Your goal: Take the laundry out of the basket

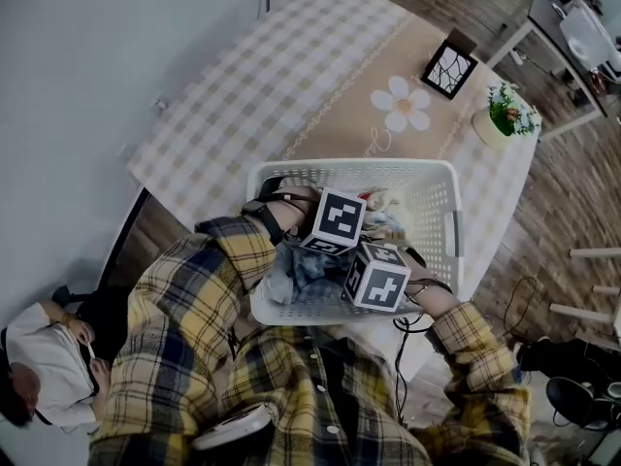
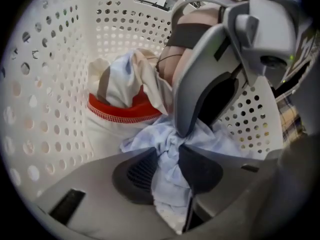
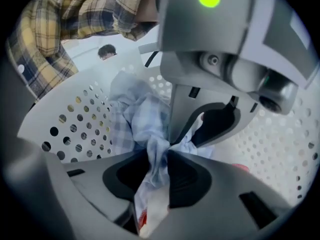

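One basket (image 1: 349, 167), checked tablecloth (image 1: 272, 76), wood floor (image 1: 572, 192)

Plain grey wall (image 1: 87, 56) along the left side. Surface (image 1: 223, 95) covered by a beige-and-white checked tablecloth; tan centre band with a white daisy (image 1: 405, 105) printed on it. Toward its far right corner stand a small black picture frame (image 1: 449, 69) and a potted plant (image 1: 506, 113), near each other. Dark wood-plank floor (image 1: 572, 183). White desks (image 1: 582, 37) top right. Person (image 1: 49, 367) in a white top, lower left, by the wall. Light dim, even
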`<state>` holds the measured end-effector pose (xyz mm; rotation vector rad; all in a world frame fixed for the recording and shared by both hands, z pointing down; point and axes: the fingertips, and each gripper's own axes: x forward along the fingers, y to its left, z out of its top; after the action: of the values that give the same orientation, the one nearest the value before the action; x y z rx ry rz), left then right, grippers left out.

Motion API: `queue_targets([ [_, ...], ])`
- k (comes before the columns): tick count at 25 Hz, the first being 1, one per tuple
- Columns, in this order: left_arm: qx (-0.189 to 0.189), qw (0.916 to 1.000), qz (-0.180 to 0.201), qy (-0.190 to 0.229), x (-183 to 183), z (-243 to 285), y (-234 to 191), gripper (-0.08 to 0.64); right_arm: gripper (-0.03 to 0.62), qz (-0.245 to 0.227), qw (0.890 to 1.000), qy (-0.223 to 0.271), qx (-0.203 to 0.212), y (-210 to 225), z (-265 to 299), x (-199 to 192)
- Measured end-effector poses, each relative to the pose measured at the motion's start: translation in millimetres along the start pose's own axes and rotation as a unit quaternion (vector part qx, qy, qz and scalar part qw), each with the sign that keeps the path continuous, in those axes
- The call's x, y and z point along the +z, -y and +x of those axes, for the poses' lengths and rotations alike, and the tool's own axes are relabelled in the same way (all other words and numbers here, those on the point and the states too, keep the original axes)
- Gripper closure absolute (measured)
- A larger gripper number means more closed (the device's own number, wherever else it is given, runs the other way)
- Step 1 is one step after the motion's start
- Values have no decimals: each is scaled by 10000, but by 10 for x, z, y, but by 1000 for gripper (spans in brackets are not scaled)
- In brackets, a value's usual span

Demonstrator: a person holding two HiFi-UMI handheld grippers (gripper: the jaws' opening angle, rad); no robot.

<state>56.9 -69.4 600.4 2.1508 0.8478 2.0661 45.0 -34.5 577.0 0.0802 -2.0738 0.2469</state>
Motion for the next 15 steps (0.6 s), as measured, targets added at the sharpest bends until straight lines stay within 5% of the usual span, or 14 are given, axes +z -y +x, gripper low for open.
queue_targets([
  [4, -21, 9998, 182, -17, 20, 12, 42, 447, 531, 102, 9998, 66, -137, 38, -18, 4],
  [15, 246, 9995, 185, 102, 95, -367, 123, 472, 545, 234, 9965, 385, -699, 97, -431, 160],
])
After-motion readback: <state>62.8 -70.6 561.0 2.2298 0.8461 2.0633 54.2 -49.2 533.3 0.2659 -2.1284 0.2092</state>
